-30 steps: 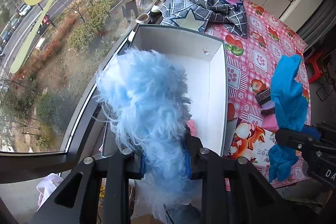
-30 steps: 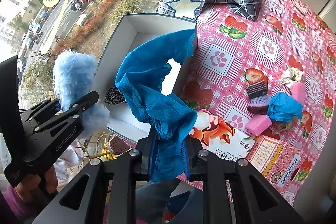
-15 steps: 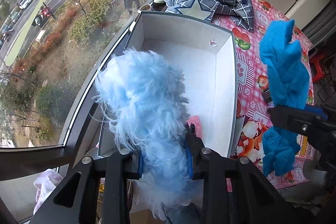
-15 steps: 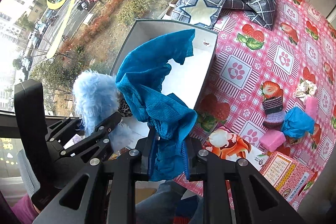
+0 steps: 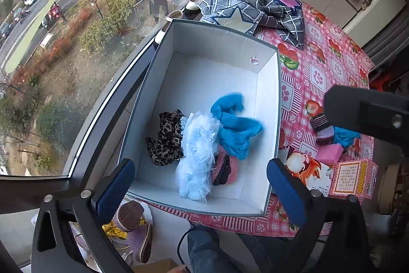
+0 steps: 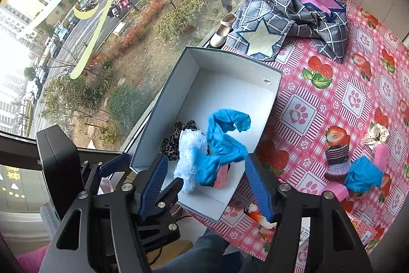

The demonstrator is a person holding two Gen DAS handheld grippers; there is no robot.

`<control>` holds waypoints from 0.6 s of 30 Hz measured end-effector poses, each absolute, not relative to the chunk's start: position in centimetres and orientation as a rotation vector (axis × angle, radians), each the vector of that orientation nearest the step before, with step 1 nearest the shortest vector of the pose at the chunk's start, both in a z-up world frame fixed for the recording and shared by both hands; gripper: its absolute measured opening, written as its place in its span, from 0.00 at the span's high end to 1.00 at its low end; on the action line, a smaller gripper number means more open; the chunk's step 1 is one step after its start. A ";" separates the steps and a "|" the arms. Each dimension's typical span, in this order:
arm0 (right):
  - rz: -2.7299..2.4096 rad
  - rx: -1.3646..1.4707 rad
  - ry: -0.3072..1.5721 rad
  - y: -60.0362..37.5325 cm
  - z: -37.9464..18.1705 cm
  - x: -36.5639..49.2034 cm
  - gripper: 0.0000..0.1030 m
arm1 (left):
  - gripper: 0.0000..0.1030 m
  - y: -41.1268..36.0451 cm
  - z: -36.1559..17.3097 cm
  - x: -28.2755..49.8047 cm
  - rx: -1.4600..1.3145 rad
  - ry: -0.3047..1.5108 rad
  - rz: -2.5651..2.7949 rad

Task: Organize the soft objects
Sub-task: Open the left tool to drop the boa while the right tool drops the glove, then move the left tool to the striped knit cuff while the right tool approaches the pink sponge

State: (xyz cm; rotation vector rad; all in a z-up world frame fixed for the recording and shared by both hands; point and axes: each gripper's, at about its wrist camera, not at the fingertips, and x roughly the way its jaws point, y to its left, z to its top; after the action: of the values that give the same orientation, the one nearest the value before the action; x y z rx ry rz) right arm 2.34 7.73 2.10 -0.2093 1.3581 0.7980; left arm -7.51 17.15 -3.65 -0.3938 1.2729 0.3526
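Your left gripper [image 5: 198, 184] and right gripper [image 6: 205, 182], clamped on fabric a sec ago, are both opening w/ nothing between the pads. The fluffy pale-blue fur piece [image 5: 198, 145] and bright blue cloth [image 5: 236, 128] now lie inside the white cardboard box [image 5: 268, 83], beside a leopard-print scrunchie [image 5: 166, 137]. Plaid grey garment [image 6: 294, 14] sits beyond on the pink strawberry-print tablecloth [image 6: 340, 94].

Bright window daylight, fisheye-warped edges

Pink soft item [image 5: 225, 168] half-hidden beneath fluffy light-blue piece [image 5: 198, 152]
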 end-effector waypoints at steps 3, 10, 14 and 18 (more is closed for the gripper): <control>0.762 -0.179 1.335 6.6 2.5 2.6 0.06 | 0.00 17.1 -3.2 -7.7 -0.403 1.255 0.344; 0.647 -0.081 1.398 1.4 2.0 4.3 0.06 | 0.00 14.2 -1.6 -5.8 -0.352 1.240 0.232; 0.558 0.014 1.413 -3.8 2.4 5.7 0.06 | 0.00 11.0 -0.9 -3.8 -0.304 1.252 0.142; 0.454 0.121 1.406 -10.2 2.8 7.1 0.06 | 0.00 8.1 -1.6 -1.1 -0.312 1.310 0.059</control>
State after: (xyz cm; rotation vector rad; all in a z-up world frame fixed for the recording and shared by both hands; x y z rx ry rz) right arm 7.06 -10.18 2.84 0.1208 1.4060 0.4536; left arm -1.09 8.13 -1.61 -0.3124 1.3101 0.0587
